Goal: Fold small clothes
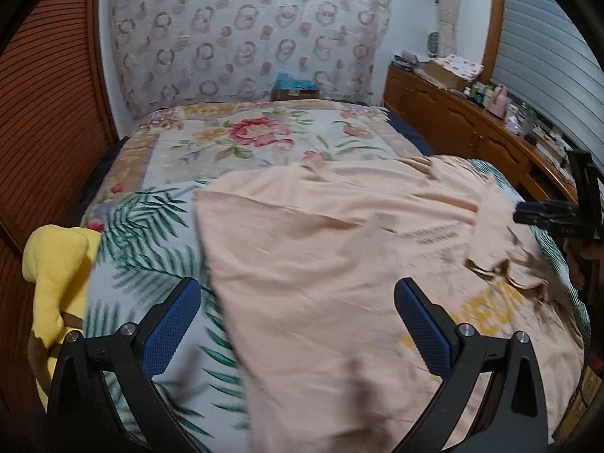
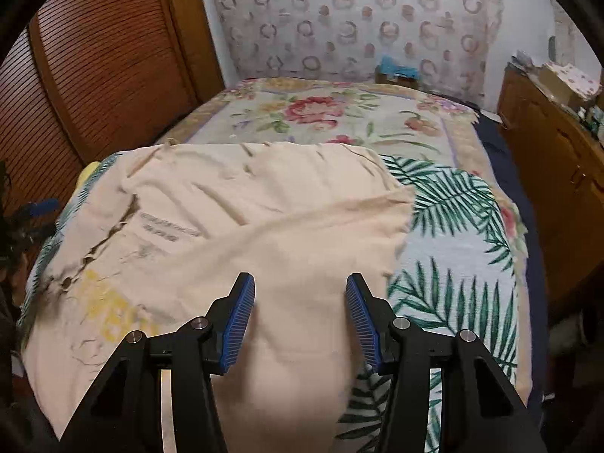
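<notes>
Your right gripper (image 2: 300,317) is hanging with its blue ribbed pads (image 2: 238,319) standing apart, nothing pinched between them, and the pale peach cotton T-shirt (image 2: 264,207) is lying directly beneath and beyond the gap. Your left gripper (image 1: 298,330) is spread wide, its blue textured pads (image 1: 171,334) gripping nothing; the left pad is hovering over the bedspread, the right over the shirt's cloth. The peach shirt is lying spread across the near half of the floral and palm-leaf bedspread (image 1: 158,226), wrinkled, with one flap folded over and small dark lettering (image 1: 430,236) plus larger yellow letters (image 1: 494,302) on it, both too blurred to read. The shirt's near edge is running under your grippers and out of the frame, so you cannot see where it ends. From the left wrist view your right gripper is showing only as a dark, cropped shape at the far right edge (image 1: 555,213), its pads hard to make out. A yellow garment (image 1: 56,264) is sitting at the bed's left edge, partly cut off by the gripper body. Beyond the bed, a blue item on a small box (image 1: 294,87) is resting against the ring-patterned curtain (image 1: 245,30), too far off to identify. The cluttered wooden dresser (image 1: 472,128) is lining the right side and the louvred wooden doors (image 1: 49,113) the left.
</notes>
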A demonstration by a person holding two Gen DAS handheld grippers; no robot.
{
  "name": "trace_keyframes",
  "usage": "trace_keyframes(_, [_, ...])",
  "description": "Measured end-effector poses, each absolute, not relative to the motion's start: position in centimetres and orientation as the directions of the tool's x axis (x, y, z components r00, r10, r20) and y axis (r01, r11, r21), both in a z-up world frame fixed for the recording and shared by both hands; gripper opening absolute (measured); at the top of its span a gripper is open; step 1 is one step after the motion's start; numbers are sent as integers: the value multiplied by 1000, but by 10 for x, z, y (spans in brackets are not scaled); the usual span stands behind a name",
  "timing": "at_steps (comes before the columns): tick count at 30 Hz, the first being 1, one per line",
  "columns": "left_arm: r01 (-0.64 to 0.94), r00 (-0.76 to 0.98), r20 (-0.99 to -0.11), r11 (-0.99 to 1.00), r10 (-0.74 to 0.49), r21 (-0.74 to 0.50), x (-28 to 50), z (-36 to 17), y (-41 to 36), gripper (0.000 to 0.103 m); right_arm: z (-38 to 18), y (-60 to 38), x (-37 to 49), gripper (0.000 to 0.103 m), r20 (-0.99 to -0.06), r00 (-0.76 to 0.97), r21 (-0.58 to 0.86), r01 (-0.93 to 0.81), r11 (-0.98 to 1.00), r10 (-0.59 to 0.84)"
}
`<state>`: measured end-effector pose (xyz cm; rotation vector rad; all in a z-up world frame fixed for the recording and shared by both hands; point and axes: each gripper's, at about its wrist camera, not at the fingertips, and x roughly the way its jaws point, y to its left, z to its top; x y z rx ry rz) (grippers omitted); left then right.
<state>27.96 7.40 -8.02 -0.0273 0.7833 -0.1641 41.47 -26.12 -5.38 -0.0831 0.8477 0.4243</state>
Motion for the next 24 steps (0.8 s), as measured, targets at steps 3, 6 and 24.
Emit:
trace_keyframes(3, [118, 684, -715, 989, -147, -90, 293, -83, 93, 90, -55, -271, 428, 63, -749, 587, 89, -370, 925, 307])
trace_keyframes(6, [99, 665, -732, 989, -150, -113, 308, -89, 113, 79, -55, -273, 440, 63, -757, 591, 66, -356, 932, 279])
trace_keyframes(24, [65, 565, -806, 984, -175, -169, 381, -118, 139, 46, -66, -268, 467, 68, -732, 637, 1, -355, 935, 243])
